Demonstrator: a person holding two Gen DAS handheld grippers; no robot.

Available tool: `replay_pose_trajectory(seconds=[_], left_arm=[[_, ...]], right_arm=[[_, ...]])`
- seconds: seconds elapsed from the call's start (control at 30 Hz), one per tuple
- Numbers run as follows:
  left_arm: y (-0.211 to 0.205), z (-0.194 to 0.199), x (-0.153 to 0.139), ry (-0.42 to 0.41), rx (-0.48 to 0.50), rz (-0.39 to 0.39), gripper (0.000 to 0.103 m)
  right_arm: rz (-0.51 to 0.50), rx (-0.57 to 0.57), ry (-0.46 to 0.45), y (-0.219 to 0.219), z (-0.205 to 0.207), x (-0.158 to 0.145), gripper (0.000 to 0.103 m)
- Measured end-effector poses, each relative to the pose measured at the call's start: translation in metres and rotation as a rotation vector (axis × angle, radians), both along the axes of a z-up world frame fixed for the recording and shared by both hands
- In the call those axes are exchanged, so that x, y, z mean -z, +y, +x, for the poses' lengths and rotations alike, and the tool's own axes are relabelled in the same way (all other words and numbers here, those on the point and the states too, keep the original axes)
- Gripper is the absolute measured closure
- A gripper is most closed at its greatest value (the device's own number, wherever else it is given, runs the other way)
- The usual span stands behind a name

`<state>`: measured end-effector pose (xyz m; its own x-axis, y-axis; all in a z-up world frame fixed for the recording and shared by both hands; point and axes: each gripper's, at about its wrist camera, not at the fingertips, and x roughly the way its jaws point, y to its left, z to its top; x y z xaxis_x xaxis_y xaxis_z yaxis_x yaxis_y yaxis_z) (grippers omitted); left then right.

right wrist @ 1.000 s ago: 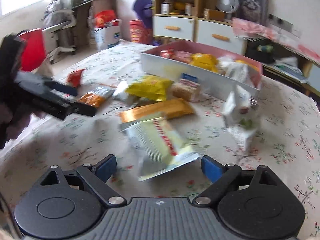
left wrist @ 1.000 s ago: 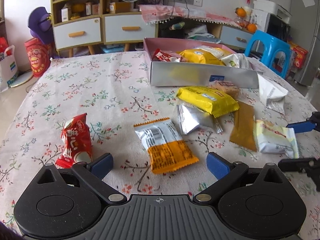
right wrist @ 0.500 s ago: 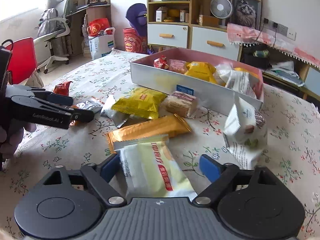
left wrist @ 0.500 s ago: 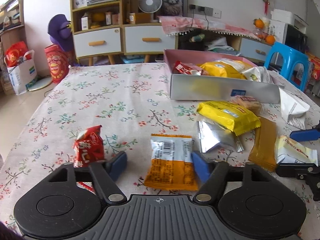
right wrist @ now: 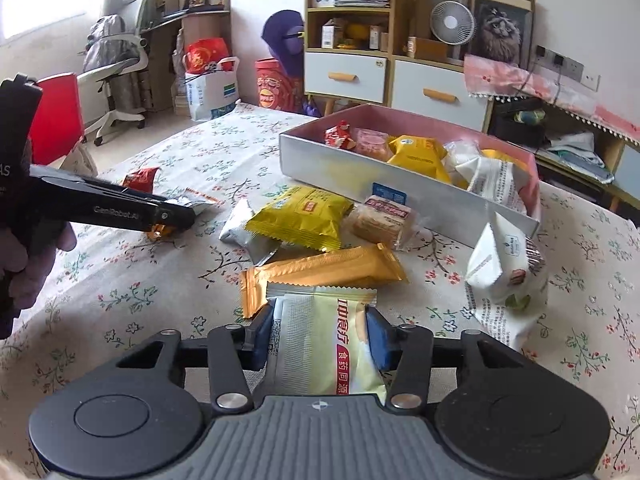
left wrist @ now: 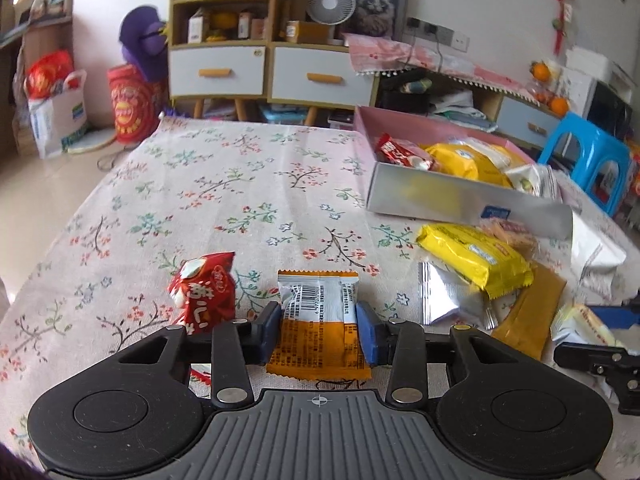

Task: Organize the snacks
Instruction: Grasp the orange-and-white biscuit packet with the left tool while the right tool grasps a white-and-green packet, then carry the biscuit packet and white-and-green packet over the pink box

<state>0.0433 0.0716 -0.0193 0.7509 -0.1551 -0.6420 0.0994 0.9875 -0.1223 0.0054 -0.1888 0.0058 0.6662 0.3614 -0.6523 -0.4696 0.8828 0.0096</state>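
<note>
My left gripper [left wrist: 318, 332] is closing its jaws, and the blue pads press both sides of an orange-and-silver snack packet [left wrist: 318, 304] lying on the floral tablecloth. My right gripper [right wrist: 320, 336] is also closing, its pads squeezing a pale yellow packet with red lettering [right wrist: 320, 356]. The silver box with a pink inside [right wrist: 328, 168] holds several snacks and stands behind the loose pile. In the right wrist view the left gripper [right wrist: 176, 214] reaches in from the left, held by a hand [right wrist: 24, 264].
Loose on the cloth: a red packet [left wrist: 206, 296] beside the left finger, a yellow packet [right wrist: 304, 216], a silver packet [right wrist: 248, 232], a gold bar [right wrist: 324, 268], a biscuit pack [right wrist: 380, 216] and a white bag [right wrist: 504, 276]. A blue stool [left wrist: 592, 156] stands beyond the table.
Both pairs of jaws have drawn in from wide open until their pads meet their packets. The left gripper has rolled slightly, so the orange packet now sits straight between its pads.
</note>
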Motion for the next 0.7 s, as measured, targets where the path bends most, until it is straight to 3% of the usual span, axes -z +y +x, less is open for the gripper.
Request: replay_pose_trajectory(seconds=[0.27, 0.7], left_arm=[[0.01, 0.002, -0.004, 0.025, -0.033, -0.085, 0.066], [0.006, -0.004, -0.033, -0.024, -0.013, -0.147, 0.066]], right_arm=[[0.05, 0.037, -0.009, -0.006, 0.004, -0.011, 0.067], [0.188, 0.106, 0.019, -0.013, 0.019, -0.031, 0.067]])
